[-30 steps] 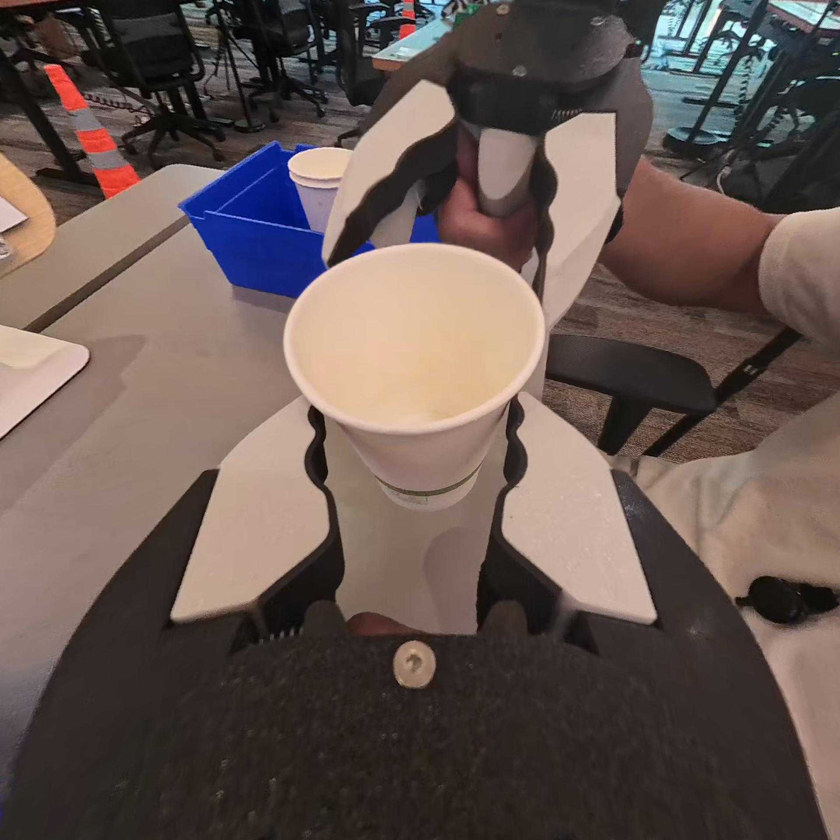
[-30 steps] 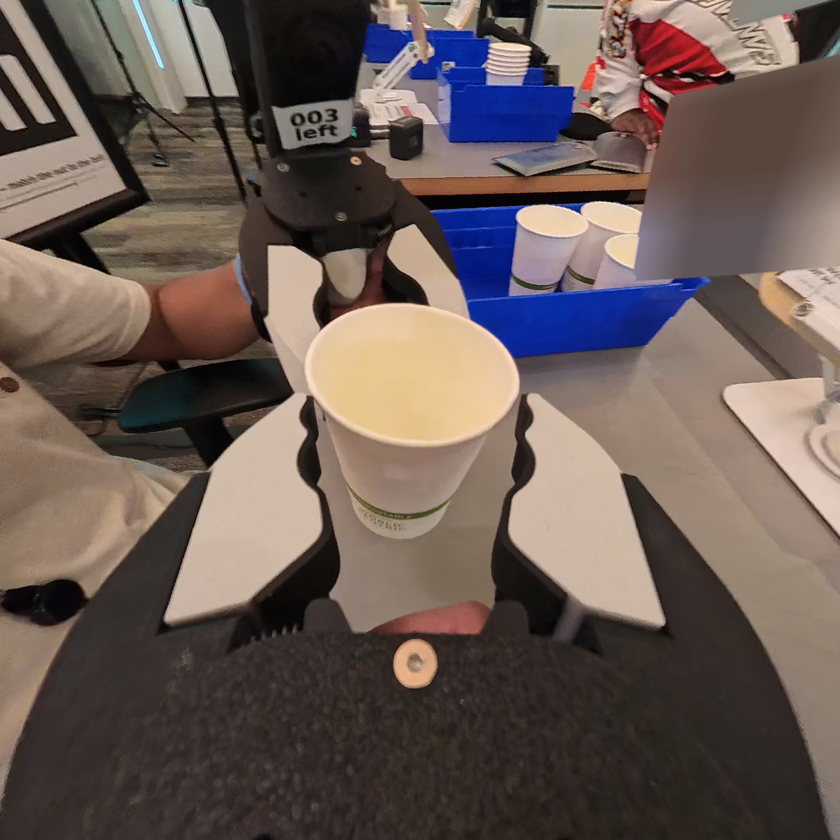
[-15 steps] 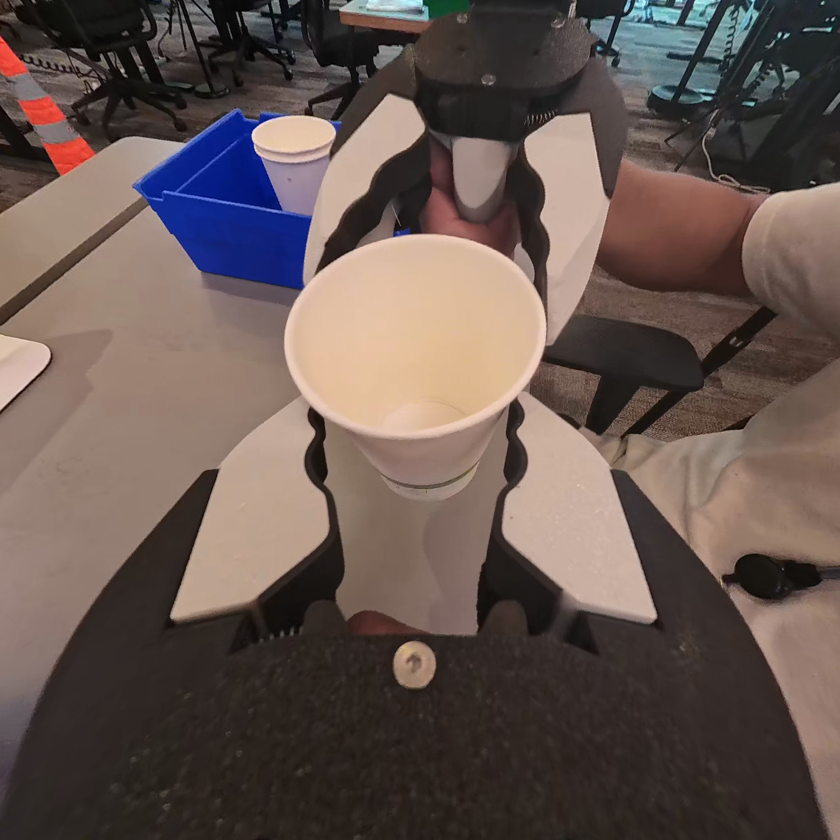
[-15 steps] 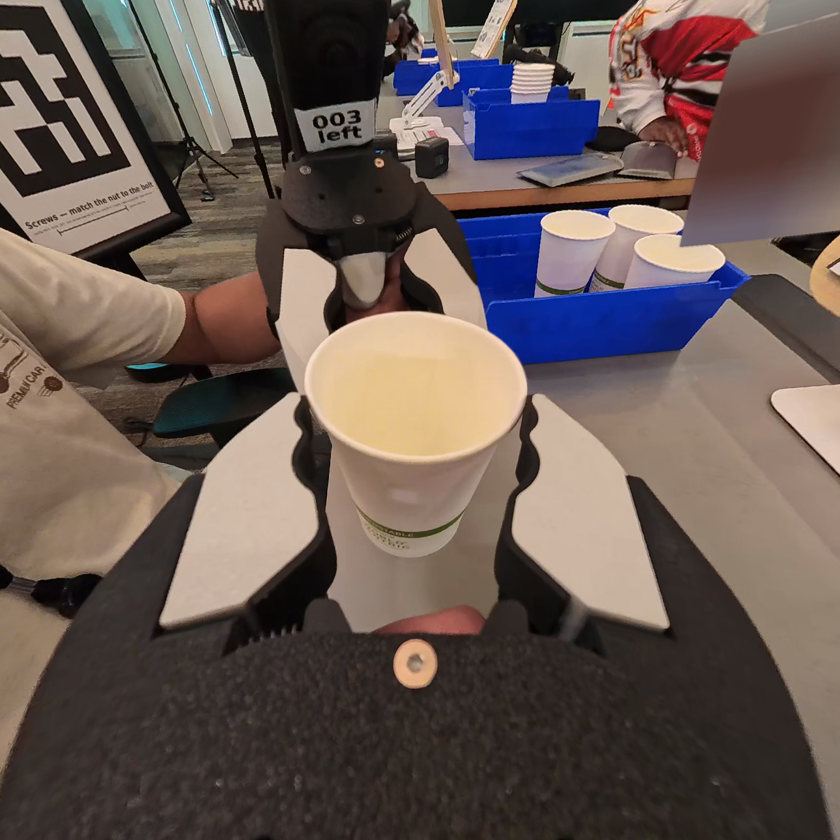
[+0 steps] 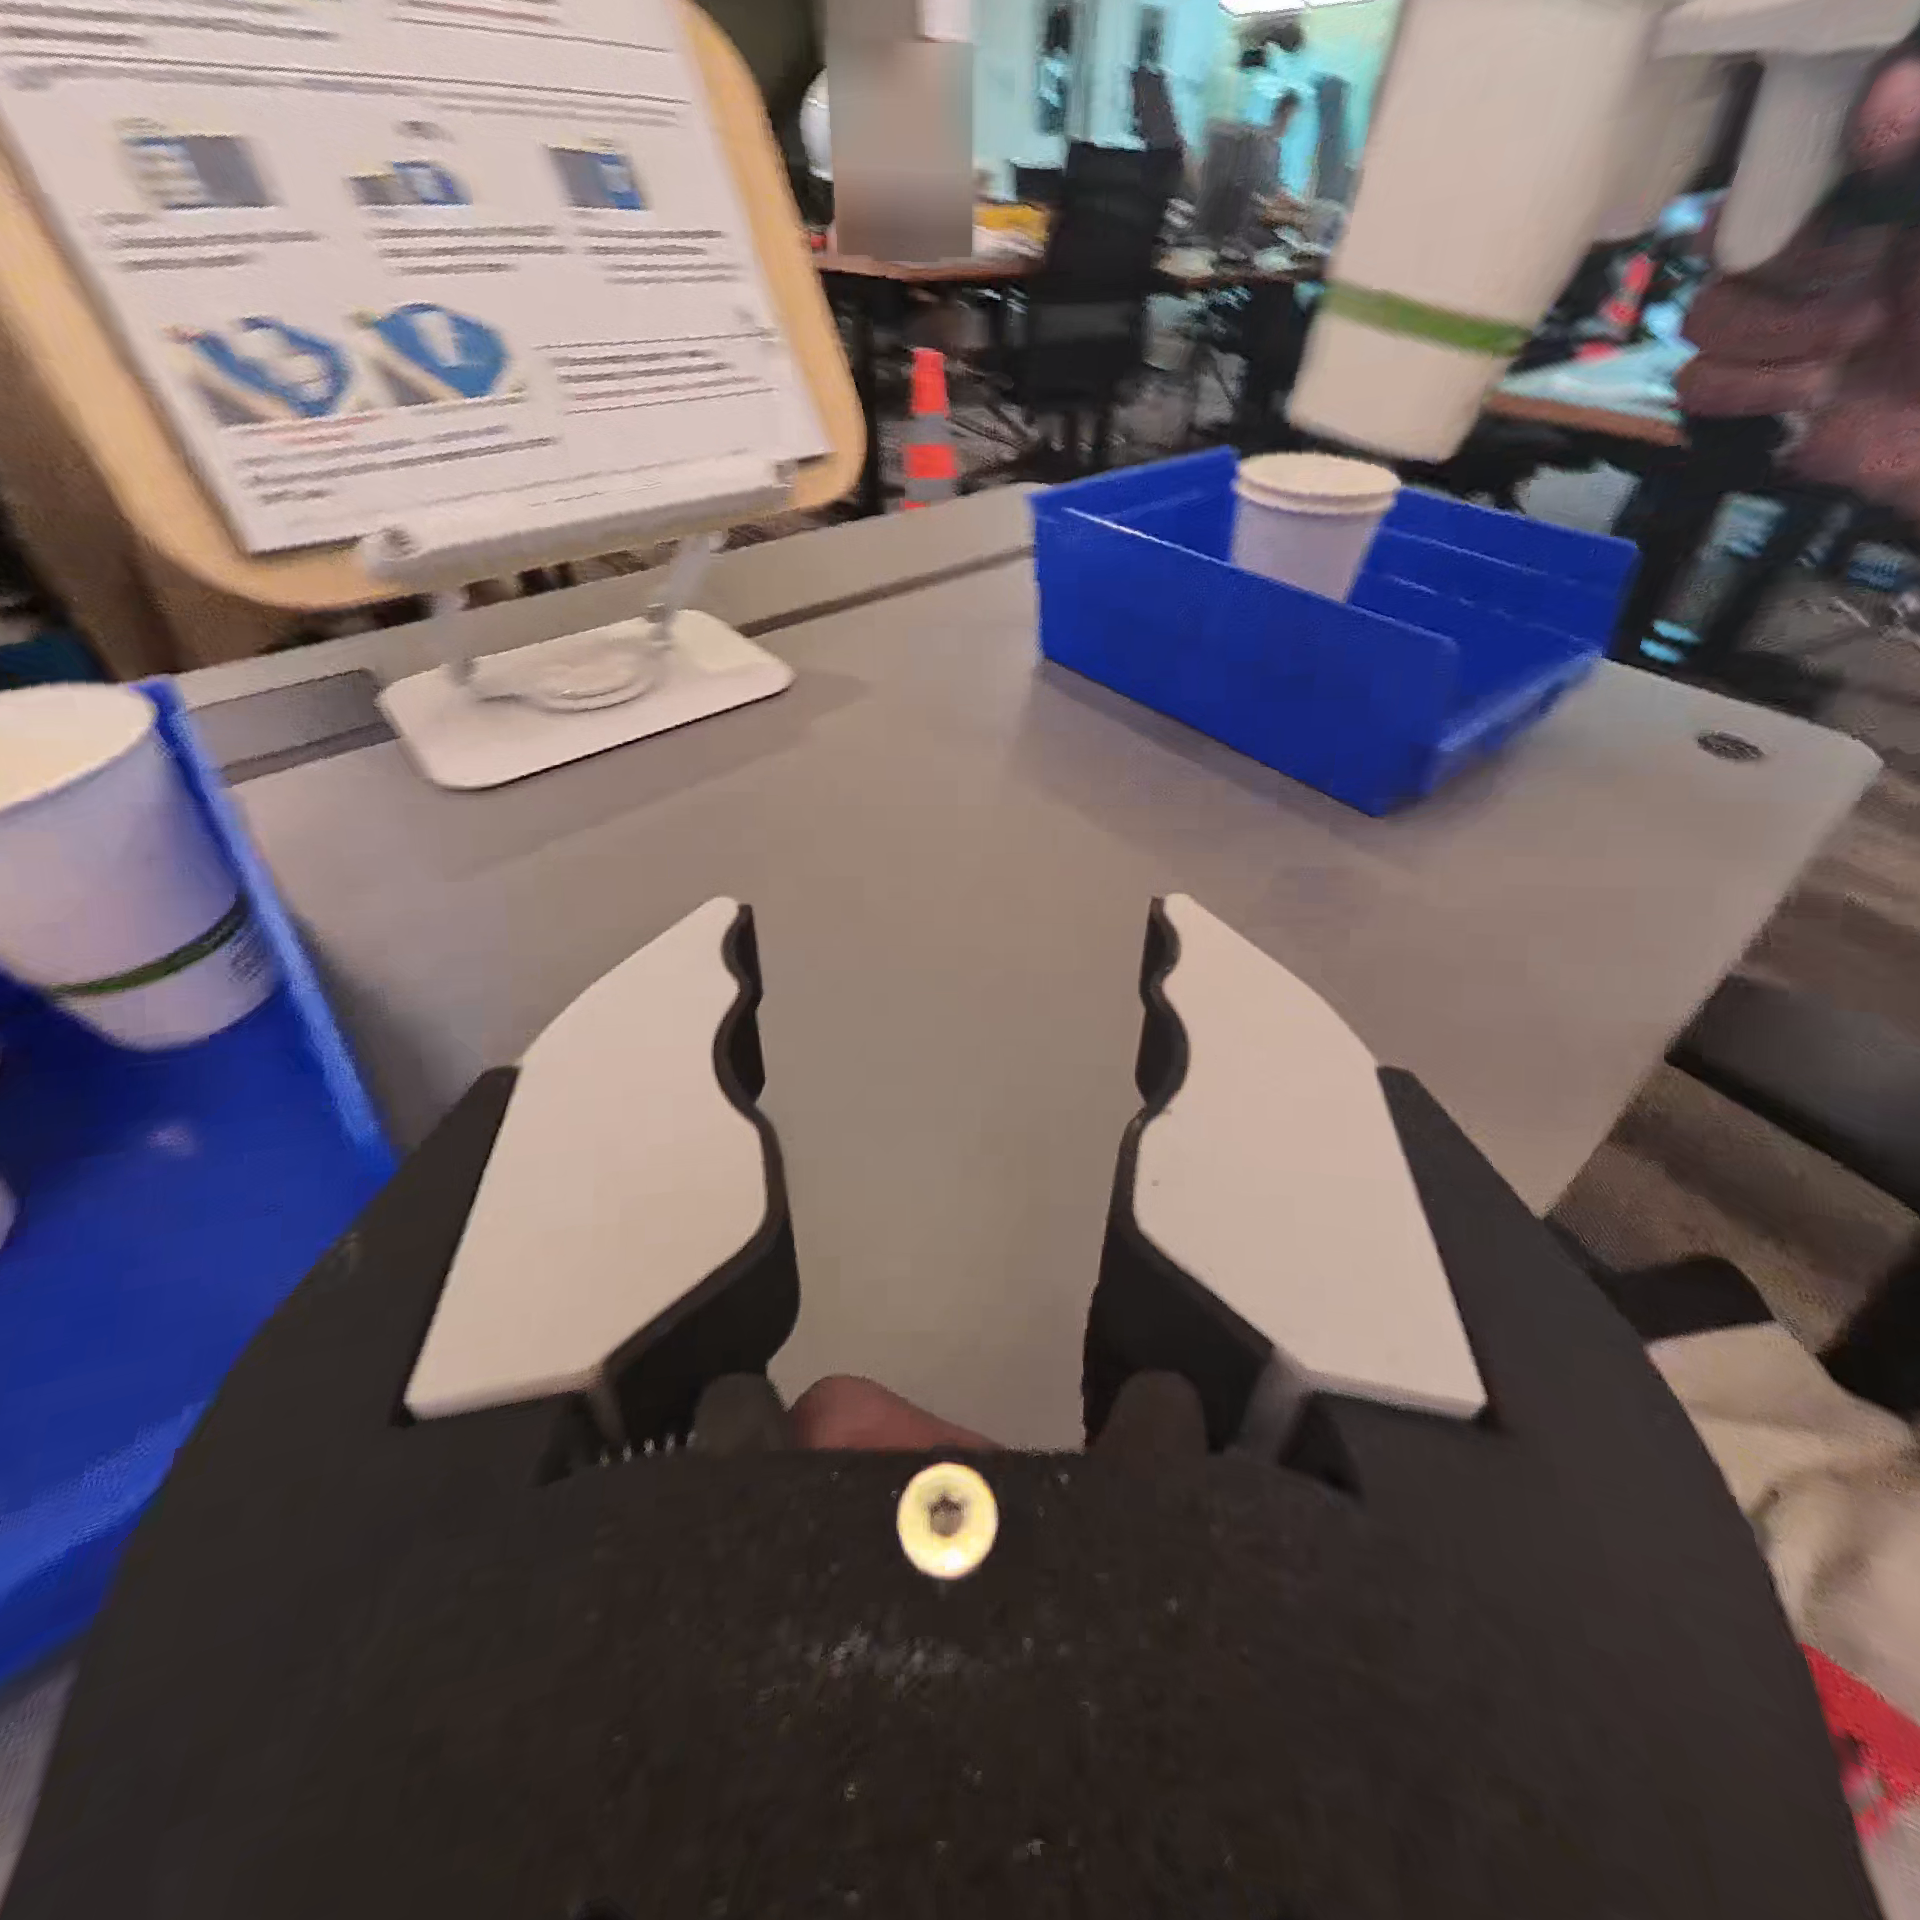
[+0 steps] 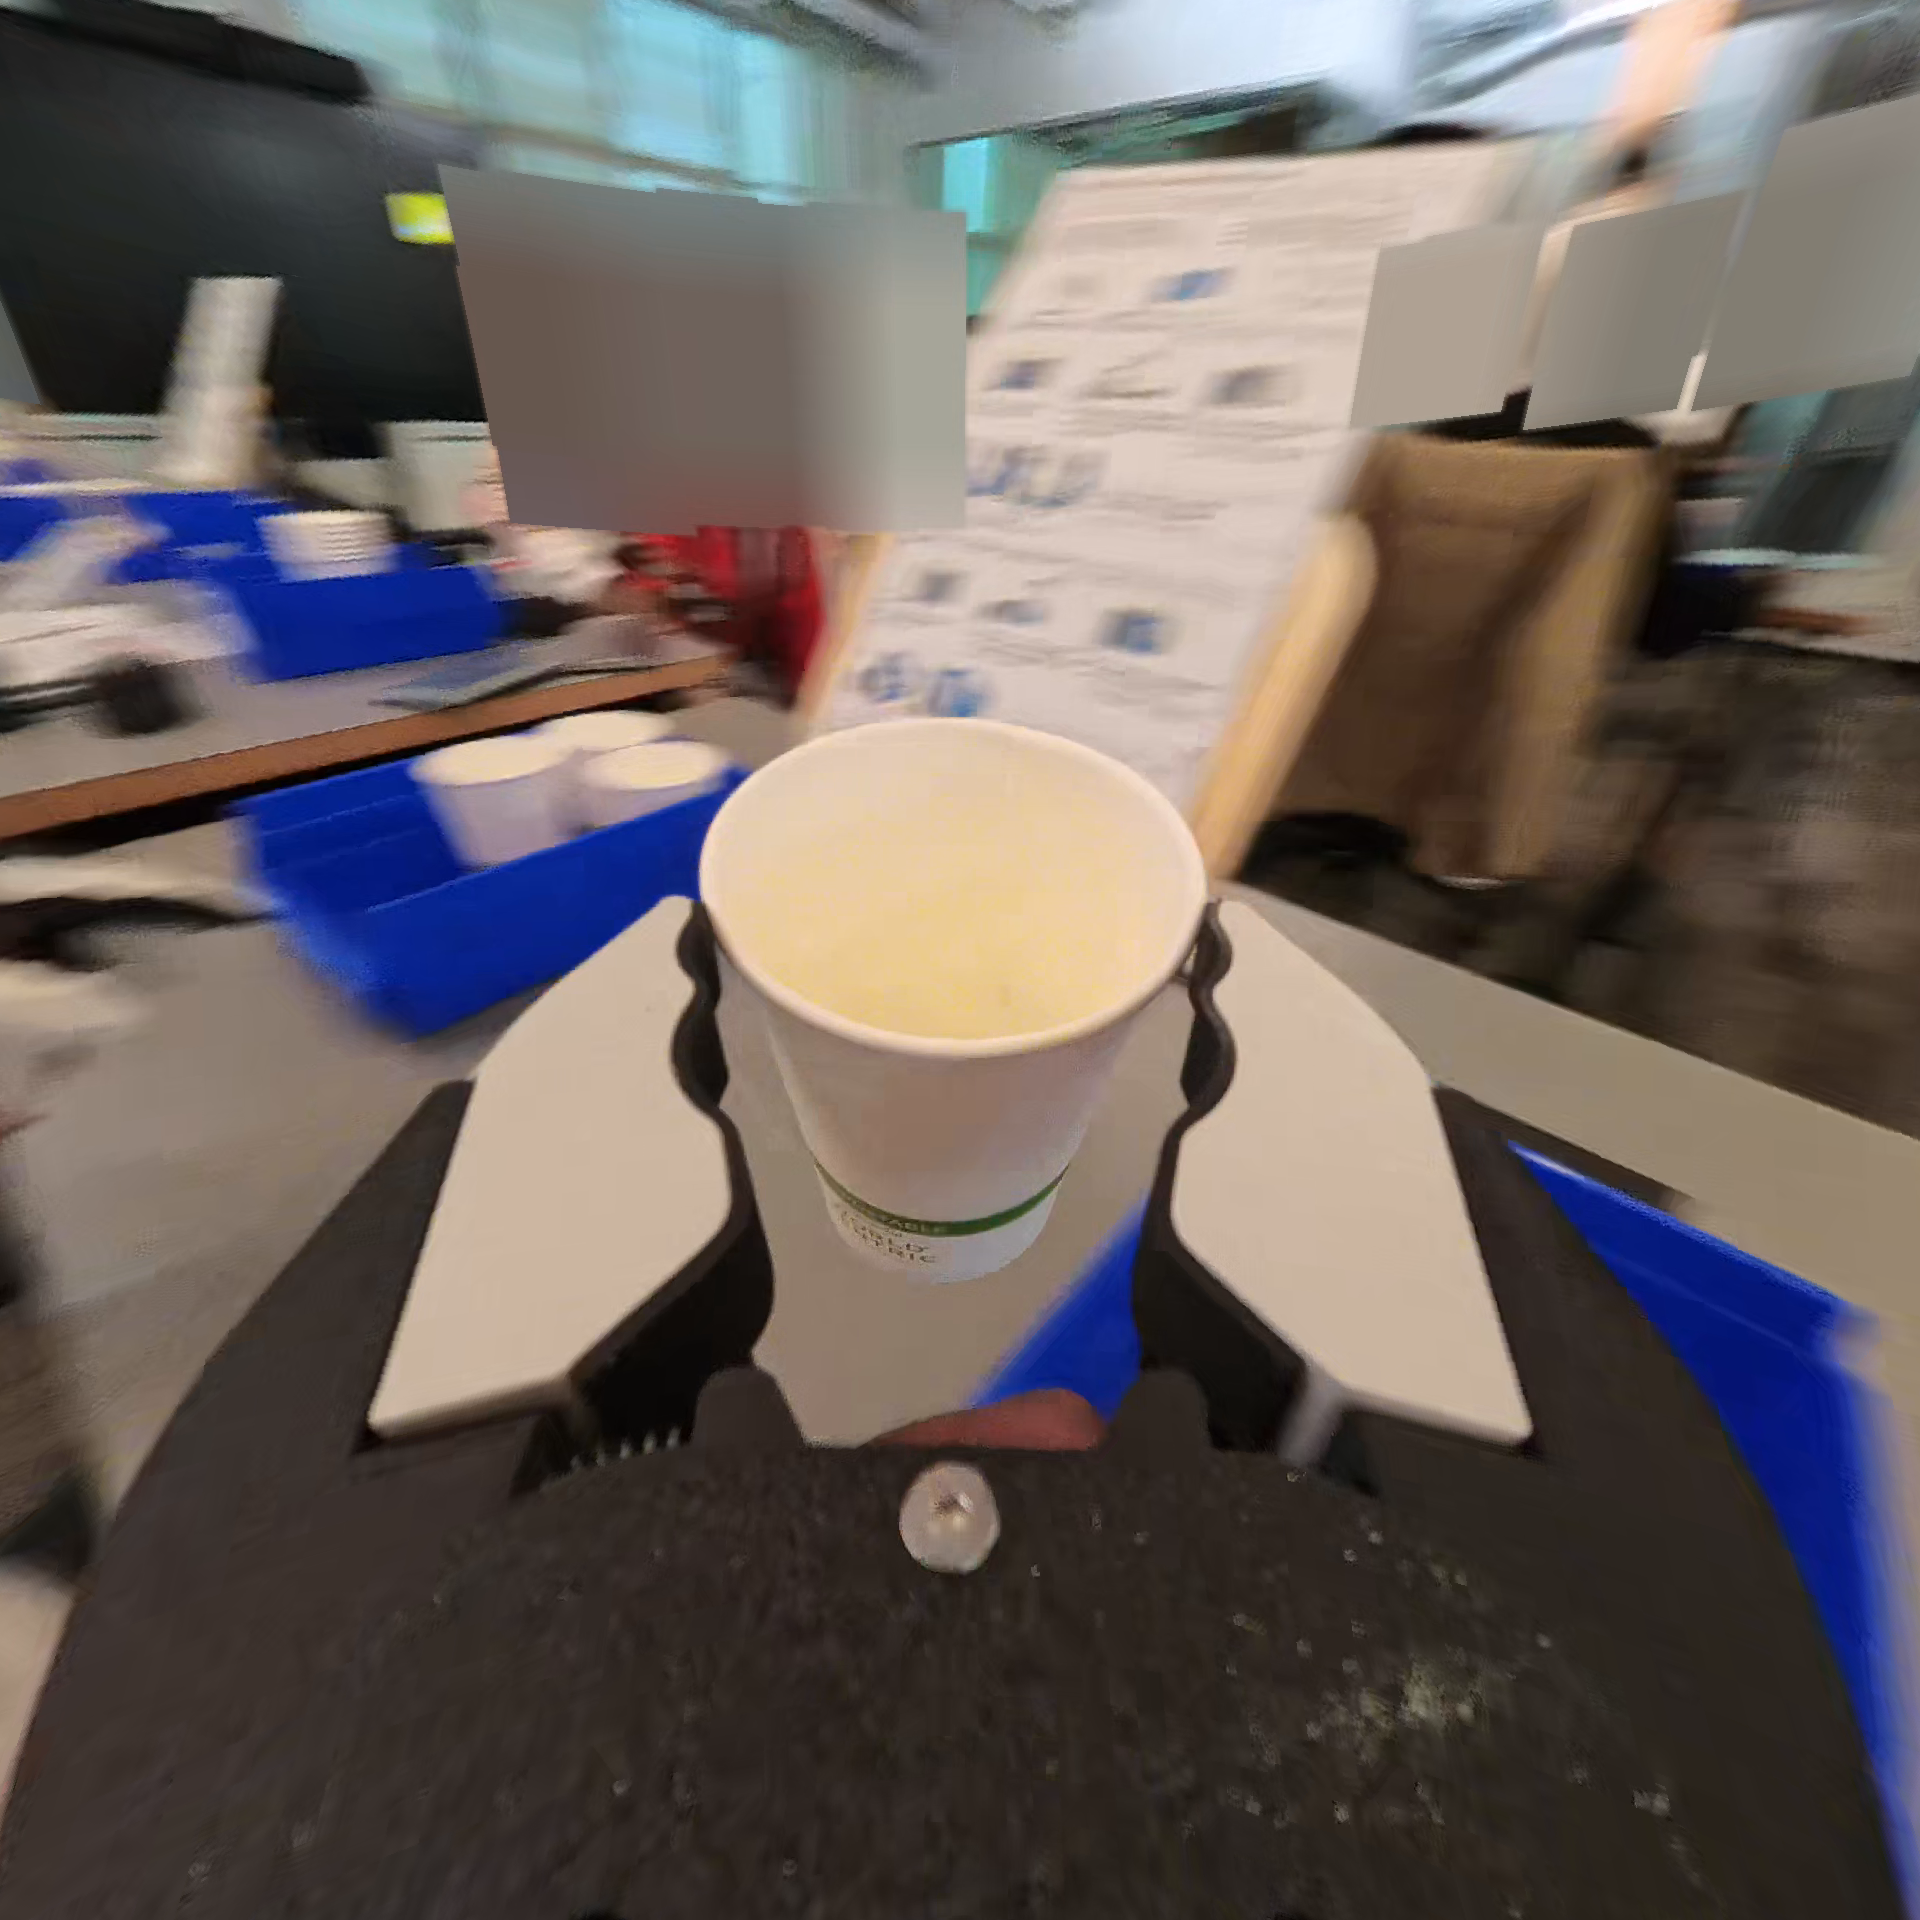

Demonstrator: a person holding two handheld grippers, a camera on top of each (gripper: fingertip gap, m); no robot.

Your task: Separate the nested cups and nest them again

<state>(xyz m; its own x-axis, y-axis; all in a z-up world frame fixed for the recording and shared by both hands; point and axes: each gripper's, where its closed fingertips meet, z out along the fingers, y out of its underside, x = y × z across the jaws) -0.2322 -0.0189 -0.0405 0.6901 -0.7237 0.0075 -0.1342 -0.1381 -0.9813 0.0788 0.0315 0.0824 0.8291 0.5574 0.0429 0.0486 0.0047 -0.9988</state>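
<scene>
The right gripper (image 6: 948,935) has its fingers clamped on a white paper cup (image 6: 940,997), held upright above the grey desk (image 6: 208,1122). The left gripper (image 5: 948,920) is spread with nothing between its fingers; beyond it a blue bin (image 5: 1320,644) on the desk holds another cup (image 5: 1311,525).

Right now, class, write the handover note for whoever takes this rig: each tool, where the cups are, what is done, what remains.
Left tool: open, empty, above the grey table.
Right tool: shut on a white paper cup, held in the air.
Other cups: one cup in the far blue bin, another in the near blue bin.
Done: cannot tell if the held cup is single or nested.
Left: confirm, then set it down.
</scene>
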